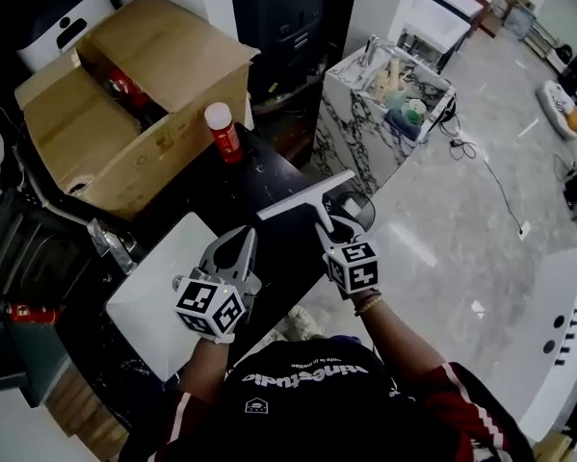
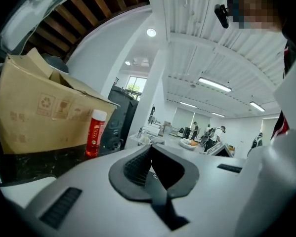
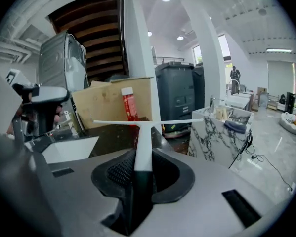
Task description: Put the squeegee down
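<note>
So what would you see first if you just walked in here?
The white squeegee, held up over the dark counter by the right gripper, which is shut on its handle. At the upper left sits a big open cardboard box, with a red bottle standing beside it. The left gripper is shut and empty, over a white board.
</note>
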`<state>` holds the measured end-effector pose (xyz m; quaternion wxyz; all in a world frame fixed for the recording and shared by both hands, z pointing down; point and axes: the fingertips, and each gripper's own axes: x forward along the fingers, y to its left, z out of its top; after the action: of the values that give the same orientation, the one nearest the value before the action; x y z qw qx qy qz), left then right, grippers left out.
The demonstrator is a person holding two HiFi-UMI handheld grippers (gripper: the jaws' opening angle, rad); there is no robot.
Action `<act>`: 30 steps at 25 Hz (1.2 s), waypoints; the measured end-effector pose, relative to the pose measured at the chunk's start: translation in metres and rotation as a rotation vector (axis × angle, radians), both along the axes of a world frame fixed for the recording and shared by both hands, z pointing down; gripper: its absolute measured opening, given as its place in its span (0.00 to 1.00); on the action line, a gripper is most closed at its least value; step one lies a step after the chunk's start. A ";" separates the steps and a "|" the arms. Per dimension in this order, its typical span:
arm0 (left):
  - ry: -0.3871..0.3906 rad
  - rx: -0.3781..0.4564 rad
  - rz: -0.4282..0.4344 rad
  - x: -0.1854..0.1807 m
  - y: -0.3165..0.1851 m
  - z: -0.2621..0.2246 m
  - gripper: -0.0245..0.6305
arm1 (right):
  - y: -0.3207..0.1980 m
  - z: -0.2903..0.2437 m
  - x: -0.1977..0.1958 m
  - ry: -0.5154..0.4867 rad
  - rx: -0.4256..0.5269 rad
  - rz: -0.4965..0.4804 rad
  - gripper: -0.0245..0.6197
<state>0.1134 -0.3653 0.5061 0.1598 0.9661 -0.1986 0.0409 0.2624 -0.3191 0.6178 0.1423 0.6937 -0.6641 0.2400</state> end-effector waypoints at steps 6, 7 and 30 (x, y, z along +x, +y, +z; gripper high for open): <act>-0.017 -0.020 -0.010 -0.005 0.000 0.007 0.06 | -0.019 0.043 -0.010 0.031 -0.106 -0.050 0.22; -0.016 -0.022 -0.020 -0.010 -0.002 0.006 0.06 | -0.021 0.045 -0.010 0.035 -0.108 -0.057 0.23; 0.032 0.225 -0.599 -0.284 -0.018 -0.101 0.06 | -0.075 -0.207 -0.246 -0.038 0.474 -0.629 0.11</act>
<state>-0.1703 -0.3837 0.4055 0.0600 0.8767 -0.4750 -0.0456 0.0159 -0.3937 0.4107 0.0324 0.4655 -0.8837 0.0374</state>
